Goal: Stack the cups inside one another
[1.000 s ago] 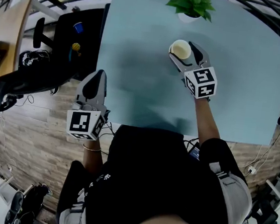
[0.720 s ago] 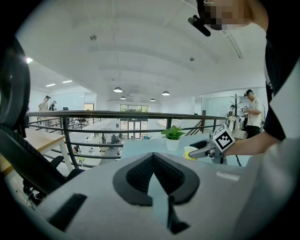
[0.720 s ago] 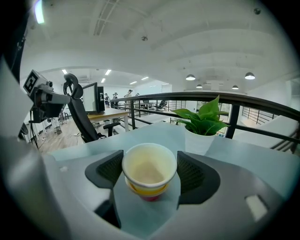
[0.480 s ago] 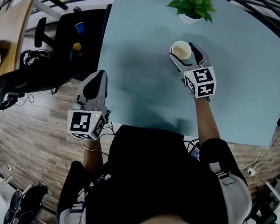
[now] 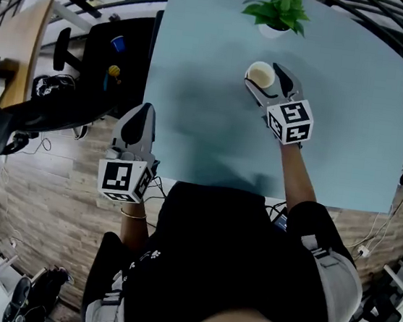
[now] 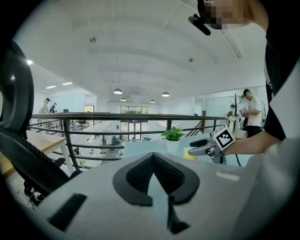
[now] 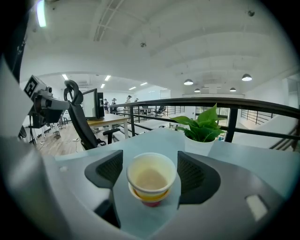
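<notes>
Hardly anything has moved since a second ago: the right gripper [image 5: 266,81] sits at the same spot on the far half of the counter [image 5: 196,83], and only the head seems to have shifted a touch. Its fingers [image 7: 108,171] stand wide, one on each side of the cup stack [image 7: 151,180], with a clear gap both ways and nothing gripped. The stack rests on the counter just near of the potted plant [image 5: 278,9]. It looks already nested, a cream cup seated in one banded yellow and red, though I cannot tell how many sit inside. The left gripper [image 5: 142,113] hangs off the counter's near-left edge, its ribbed dark fingers [image 6: 136,176] closed tip to tip on nothing. If release is the step in hand, the gripper should draw straight back toward the person with the fingers kept wide. These are probably thin, light, tapered paper cups, and a brushed rim would likely tip them.
</notes>
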A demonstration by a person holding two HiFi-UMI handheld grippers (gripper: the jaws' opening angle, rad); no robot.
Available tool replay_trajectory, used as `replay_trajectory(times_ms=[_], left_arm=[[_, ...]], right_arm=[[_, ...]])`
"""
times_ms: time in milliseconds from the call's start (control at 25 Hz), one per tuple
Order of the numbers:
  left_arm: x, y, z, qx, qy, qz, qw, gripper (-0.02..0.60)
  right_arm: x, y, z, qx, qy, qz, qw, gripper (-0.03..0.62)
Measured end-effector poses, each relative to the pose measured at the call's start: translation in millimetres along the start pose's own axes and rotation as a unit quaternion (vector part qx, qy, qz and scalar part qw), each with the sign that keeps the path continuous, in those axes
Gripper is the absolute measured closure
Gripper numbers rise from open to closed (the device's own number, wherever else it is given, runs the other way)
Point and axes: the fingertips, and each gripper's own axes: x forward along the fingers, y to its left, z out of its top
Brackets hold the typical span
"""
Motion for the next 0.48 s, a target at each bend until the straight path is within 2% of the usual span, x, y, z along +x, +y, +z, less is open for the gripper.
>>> replay_trajectory(times_ms=[280, 480], left_arm=[[2.1, -8.9, 9.4, 0.012, -0.010, -0.014, 0.9998, 0.598], [6.3, -21.7, 15.5, 0.017, -0.017, -0.031, 0.9992, 0.598]], right_arm=[[-23.4, 7.5, 29.8, 0.004, -0.047, 0.001, 0.999, 0.244], [-45.4, 16.2, 44.7, 0.010, -0.078, 0.004, 0.997, 0.298]])
